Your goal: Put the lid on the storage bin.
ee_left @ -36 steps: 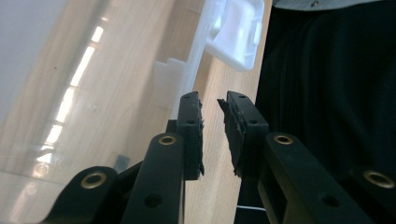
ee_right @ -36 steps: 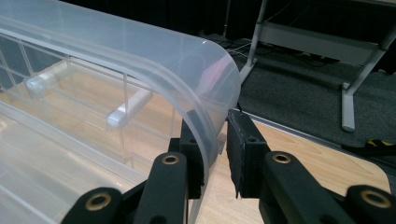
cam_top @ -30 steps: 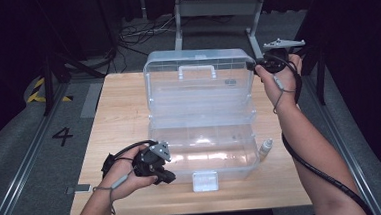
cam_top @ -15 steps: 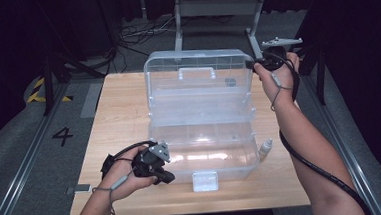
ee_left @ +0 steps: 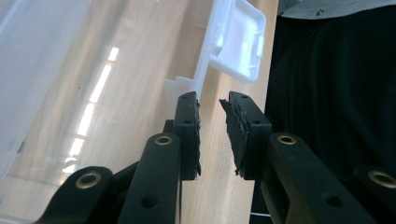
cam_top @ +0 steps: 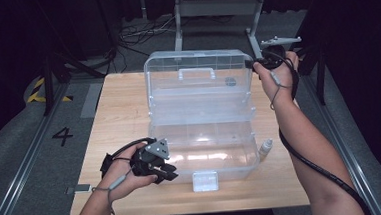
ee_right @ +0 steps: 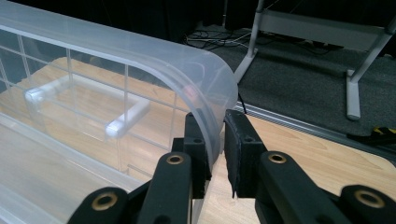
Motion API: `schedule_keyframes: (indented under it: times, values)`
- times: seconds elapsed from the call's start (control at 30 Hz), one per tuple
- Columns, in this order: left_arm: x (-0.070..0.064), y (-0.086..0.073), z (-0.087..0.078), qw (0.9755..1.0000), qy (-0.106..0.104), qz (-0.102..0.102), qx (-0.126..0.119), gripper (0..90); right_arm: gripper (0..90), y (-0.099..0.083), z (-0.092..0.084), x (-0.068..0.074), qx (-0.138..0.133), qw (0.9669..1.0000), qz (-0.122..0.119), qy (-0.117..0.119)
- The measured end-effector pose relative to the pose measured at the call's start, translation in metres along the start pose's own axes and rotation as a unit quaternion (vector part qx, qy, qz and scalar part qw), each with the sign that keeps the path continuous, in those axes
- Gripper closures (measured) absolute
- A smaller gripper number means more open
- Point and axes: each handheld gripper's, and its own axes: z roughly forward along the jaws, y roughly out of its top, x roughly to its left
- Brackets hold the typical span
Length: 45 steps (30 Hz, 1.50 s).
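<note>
Right gripper view has the right gripper (ee_right: 215, 140) with its fingers pinched on the rim of the clear box's lid (ee_right: 140, 60), holding it upright at the far right corner, that arm stretched across the table (cam_top: 119, 117). Left gripper (ee_left: 210, 133) has just been opening: its fingers stand narrowly apart with nothing between them beside the front latch (ee_left: 238, 39), near hand low at the box's (cam_top: 206, 156) front left corner, so the base looks released

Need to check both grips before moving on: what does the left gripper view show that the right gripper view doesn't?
Left gripper view: the left gripper, jaws just opened with a gap between them, at the box's front rim, beside the white latch. Right gripper view: the right gripper shut on the lid's edge, the lid's handle, and the floor. Both: clear plastic and the wooden table.
</note>
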Motion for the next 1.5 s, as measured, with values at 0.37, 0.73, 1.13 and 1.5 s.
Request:
schedule_keyframes:
  times: [0.37, 0.73, 1.13, 1.5]
  values:
    - [0.001, 0.0, -0.001, 0.9996, 0.029, 0.002, -0.006, 69.3, 80.0, 0.001, 0.004, -0.002, 0.005, 1.0, 0.003, 0.001]
    - [0.02, -0.01, 0.024, 0.9989, -0.009, -0.023, 0.039, 77.1, 80.3, 0.003, 0.012, -0.006, 0.013, 0.9998, 0.011, 0.006]
    - [0.017, -0.016, 0.025, 0.9993, -0.002, -0.032, 0.018, 77.4, 81.0, 0.004, 0.023, -0.01, 0.021, 0.9996, 0.016, 0.006]
    - [0.017, -0.02, 0.025, 0.9992, -0.002, -0.039, 0.005, 77.4, 81.9, 0.004, 0.035, -0.015, 0.029, 0.9993, 0.023, 0.005]
